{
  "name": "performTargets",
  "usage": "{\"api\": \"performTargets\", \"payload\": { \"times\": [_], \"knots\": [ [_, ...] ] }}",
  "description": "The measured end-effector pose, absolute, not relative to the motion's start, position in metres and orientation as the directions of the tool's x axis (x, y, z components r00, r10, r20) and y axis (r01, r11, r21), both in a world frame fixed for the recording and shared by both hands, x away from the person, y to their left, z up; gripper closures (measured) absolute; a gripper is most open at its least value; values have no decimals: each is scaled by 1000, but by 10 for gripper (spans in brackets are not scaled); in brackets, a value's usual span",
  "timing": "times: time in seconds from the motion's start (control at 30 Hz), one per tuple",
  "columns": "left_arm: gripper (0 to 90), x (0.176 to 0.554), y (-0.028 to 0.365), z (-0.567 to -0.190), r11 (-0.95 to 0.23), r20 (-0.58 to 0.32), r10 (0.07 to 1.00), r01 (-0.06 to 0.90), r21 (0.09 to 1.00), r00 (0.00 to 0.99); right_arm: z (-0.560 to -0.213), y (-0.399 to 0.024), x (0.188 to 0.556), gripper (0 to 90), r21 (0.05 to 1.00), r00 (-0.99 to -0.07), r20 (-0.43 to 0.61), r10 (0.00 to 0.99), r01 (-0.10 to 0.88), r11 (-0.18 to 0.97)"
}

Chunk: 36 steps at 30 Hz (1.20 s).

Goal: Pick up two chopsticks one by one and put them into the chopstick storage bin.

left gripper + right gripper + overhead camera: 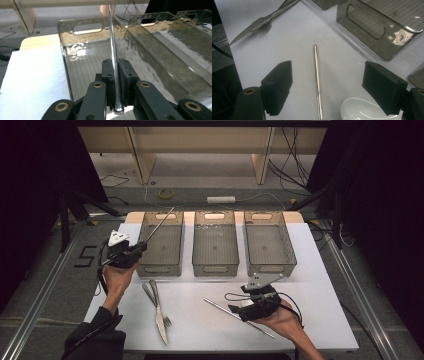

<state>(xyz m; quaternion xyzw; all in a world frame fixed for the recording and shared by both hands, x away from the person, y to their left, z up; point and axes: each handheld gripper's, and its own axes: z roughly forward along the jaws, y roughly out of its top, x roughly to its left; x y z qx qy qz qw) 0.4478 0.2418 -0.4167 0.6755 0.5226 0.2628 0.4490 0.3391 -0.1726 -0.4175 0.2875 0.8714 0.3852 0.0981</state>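
Observation:
My left gripper (140,248) is shut on a thin metal rod (161,224) that slants up and to the right over the left grey bin (161,269). In the left gripper view the rod (111,37) runs straight up from between the pressed pads (108,75), above the bin's ribbed floor (85,67). My right gripper (241,309) hovers low over the white table near its front right. Its jaws (328,82) stand wide open, with a second metal rod (316,70) lying on the table between them and untouched. A white spoon bowl (362,110) lies just under the right jaw.
Three grey bins stand in a row at the back: left, middle (215,269) and right (271,268). A knife and fork (158,309) lie crossed at the front left, also seen as the knife and fork (262,21) in the right gripper view. Table edges drop to the floor.

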Motion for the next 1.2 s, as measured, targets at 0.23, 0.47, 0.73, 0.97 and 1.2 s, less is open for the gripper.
{"api": "performTargets", "payload": {
  "times": [0.23, 0.47, 0.73, 0.97, 1.2],
  "knots": [
    [831, 459, 243, -424, -35, -124, 953, 505, 862, 278, -417, -173, 339, 240, 730, -816, 45, 577, 421, 538],
    [829, 461, 241, -429, -38, -109, 963, 525, 850, 246, -417, -174, 339, 240, 727, -820, 39, 572, 416, 547],
    [762, 465, 246, -433, 10, -154, 965, 558, 829, 210, -416, -174, 338, 241, 728, -821, 38, 570, 413, 547],
    [426, 459, 240, -422, 6, -160, 958, 539, 842, 239, -415, -175, 339, 241, 726, -820, 38, 570, 415, 549],
    [288, 446, 232, -409, 6, -209, 921, 523, 853, 330, -413, -174, 340, 241, 711, -824, 37, 566, 419, 564]
  ]
}}
